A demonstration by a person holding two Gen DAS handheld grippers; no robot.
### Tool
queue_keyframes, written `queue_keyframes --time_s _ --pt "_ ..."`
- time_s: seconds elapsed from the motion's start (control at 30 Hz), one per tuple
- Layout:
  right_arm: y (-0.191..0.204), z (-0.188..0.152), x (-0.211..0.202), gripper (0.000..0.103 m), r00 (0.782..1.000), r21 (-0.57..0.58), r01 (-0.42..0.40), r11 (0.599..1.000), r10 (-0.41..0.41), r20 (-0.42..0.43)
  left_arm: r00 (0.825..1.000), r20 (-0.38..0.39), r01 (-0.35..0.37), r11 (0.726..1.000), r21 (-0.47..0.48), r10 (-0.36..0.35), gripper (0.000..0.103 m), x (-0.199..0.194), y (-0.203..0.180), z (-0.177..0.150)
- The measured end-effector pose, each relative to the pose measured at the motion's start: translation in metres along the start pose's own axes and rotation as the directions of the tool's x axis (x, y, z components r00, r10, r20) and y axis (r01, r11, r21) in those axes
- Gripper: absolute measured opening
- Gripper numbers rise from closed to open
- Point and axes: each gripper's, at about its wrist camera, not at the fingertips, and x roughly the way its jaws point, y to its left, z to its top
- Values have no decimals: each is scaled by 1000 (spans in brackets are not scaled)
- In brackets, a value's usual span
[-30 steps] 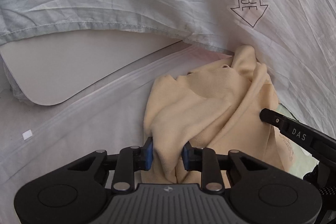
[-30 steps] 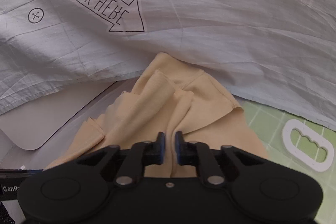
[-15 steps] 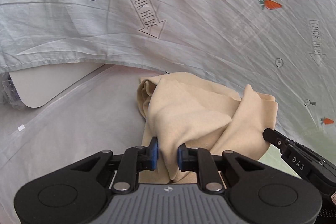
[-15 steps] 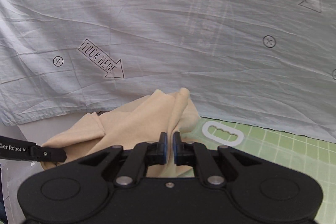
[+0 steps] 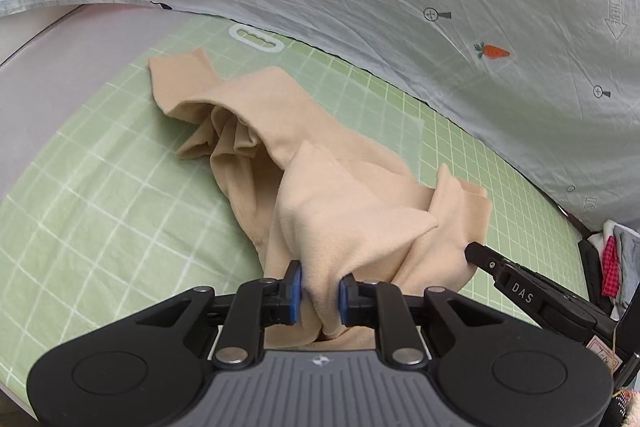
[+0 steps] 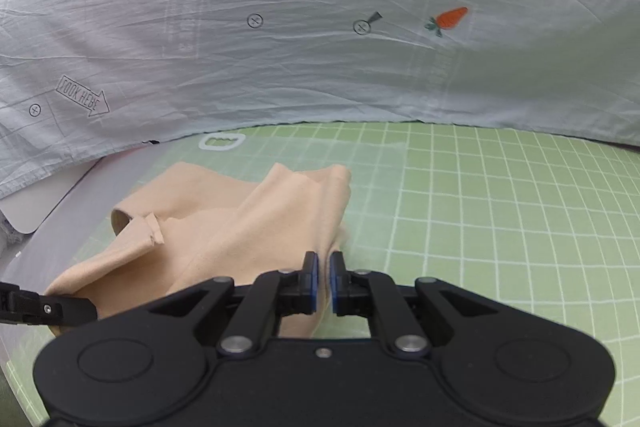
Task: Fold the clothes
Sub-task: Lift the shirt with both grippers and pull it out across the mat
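I have both the left gripper (image 5: 319, 291) and right gripper (image 6: 323, 281) clamped on the near edge of the beige garment (image 5: 340, 195), which trails crumpled away across the green mat (image 5: 100, 211).

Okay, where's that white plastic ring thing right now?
The white plastic ring lies flat on the green grid mat, at its far edge by the hem of the carrot-print sheet, beyond the beige garment.

Green grid mat (image 6: 500, 211) lies open rightward; hanging printed sheet (image 6: 320, 47) blocks beyond.
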Motion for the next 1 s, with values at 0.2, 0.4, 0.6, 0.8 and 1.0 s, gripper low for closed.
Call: queue_keyframes --time_s 0.2,0.4,0.6,0.8,1.0 --pt "-21 -22 -18 28 999 42 20 999 -18 -48 999 17 -40 999 10 40 22 -9 -22 -19" --pt "-11 -18 -23 48 998 96 -50 994 52 -23 996 64 -68 997 -22 69 21 -29 -16 -22" --pt "20 -22 0 66 992 114 -85 990 95 -80 992 73 -96 995 -40 98 21 -40 0 -22" --pt "36 -34 18 35 988 132 -70 989 87 -127 991 65 -115 991 -65 119 22 -46 18 -23" --pt "4 -41 -8 2 996 206 -12 978 30 -85 994 57 -93 992 -87 98 22 -41 23 -19"
